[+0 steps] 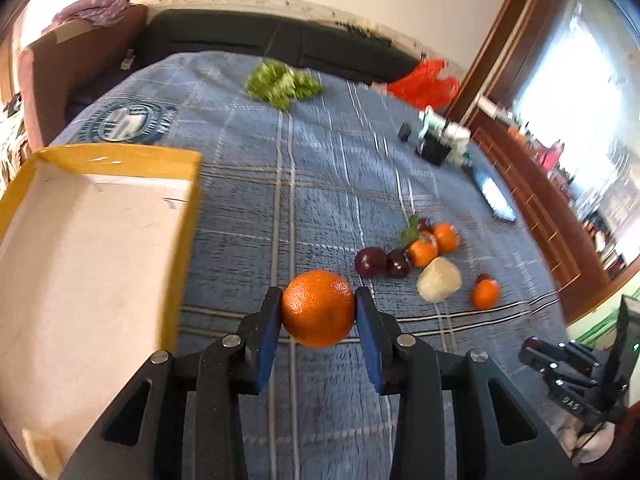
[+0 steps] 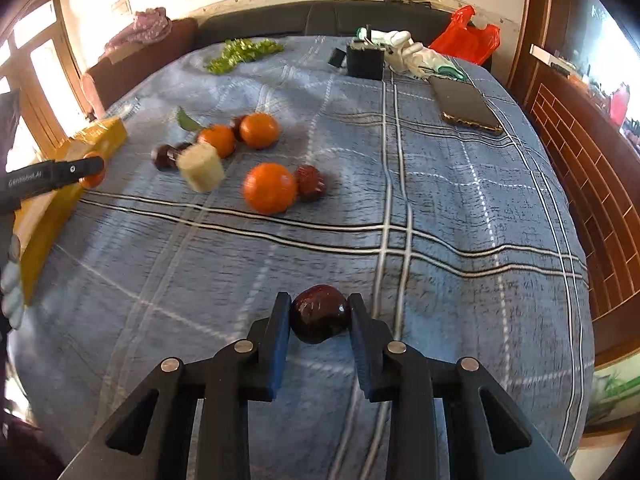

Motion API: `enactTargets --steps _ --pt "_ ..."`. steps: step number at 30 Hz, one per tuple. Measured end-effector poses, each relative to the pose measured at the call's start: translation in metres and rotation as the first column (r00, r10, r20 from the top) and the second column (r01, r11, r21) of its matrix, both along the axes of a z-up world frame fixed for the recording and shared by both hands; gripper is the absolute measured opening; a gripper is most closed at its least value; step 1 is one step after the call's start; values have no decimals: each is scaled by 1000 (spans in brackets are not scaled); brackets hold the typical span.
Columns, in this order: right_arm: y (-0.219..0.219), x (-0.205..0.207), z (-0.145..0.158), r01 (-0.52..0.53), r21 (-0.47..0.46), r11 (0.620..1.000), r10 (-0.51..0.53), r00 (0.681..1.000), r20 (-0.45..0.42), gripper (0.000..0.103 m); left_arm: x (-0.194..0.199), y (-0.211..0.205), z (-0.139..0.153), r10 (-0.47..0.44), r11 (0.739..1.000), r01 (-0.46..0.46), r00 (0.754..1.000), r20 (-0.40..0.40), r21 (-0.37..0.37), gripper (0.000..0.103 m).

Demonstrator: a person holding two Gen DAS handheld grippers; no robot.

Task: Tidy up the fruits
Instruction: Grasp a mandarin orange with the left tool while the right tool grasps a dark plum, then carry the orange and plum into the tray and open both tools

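Observation:
My left gripper [image 1: 317,310] is shut on an orange [image 1: 318,308] and holds it above the blue plaid cloth, just right of a yellow cardboard box [image 1: 92,248]. My right gripper [image 2: 320,316] is shut on a dark red fruit [image 2: 319,314] above the cloth. A cluster of fruit lies on the cloth: oranges [image 2: 270,188], dark red fruits [image 2: 310,183] and a pale cut piece [image 2: 201,168]. In the left wrist view the cluster [image 1: 420,258] lies ahead to the right. The left gripper also shows in the right wrist view [image 2: 90,170], at the box [image 2: 60,196].
Green leafy vegetables [image 2: 242,52] lie at the far side of the cloth. A black box [image 2: 365,60], white cloths [image 2: 416,56], a phone [image 2: 466,106] and a red plastic bag [image 2: 466,38] sit at the far right. A dark sofa runs behind; wooden furniture stands right.

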State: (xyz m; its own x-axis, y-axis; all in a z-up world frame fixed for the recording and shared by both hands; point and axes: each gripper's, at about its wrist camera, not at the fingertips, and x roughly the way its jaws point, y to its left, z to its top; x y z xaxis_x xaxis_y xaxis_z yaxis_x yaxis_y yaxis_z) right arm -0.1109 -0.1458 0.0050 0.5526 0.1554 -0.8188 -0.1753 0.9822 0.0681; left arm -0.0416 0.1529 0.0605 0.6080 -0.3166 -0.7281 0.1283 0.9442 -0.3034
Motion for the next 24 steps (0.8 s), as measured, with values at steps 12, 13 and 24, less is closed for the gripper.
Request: enactTargets --steps 12,13,24 --pt "153 -10 73 -319 113 941 302 942 150 31 -60 140 27 241 971 -240 968 74 -19 36" --pt "167 -9 75 -347 119 930 327 932 154 31 -62 151 25 263 965 -263 962 66 -14 36" --pt "352 0 48 -600 133 789 596 800 70 32 -55 235 -18 395 918 -391 916 -68 58 36"
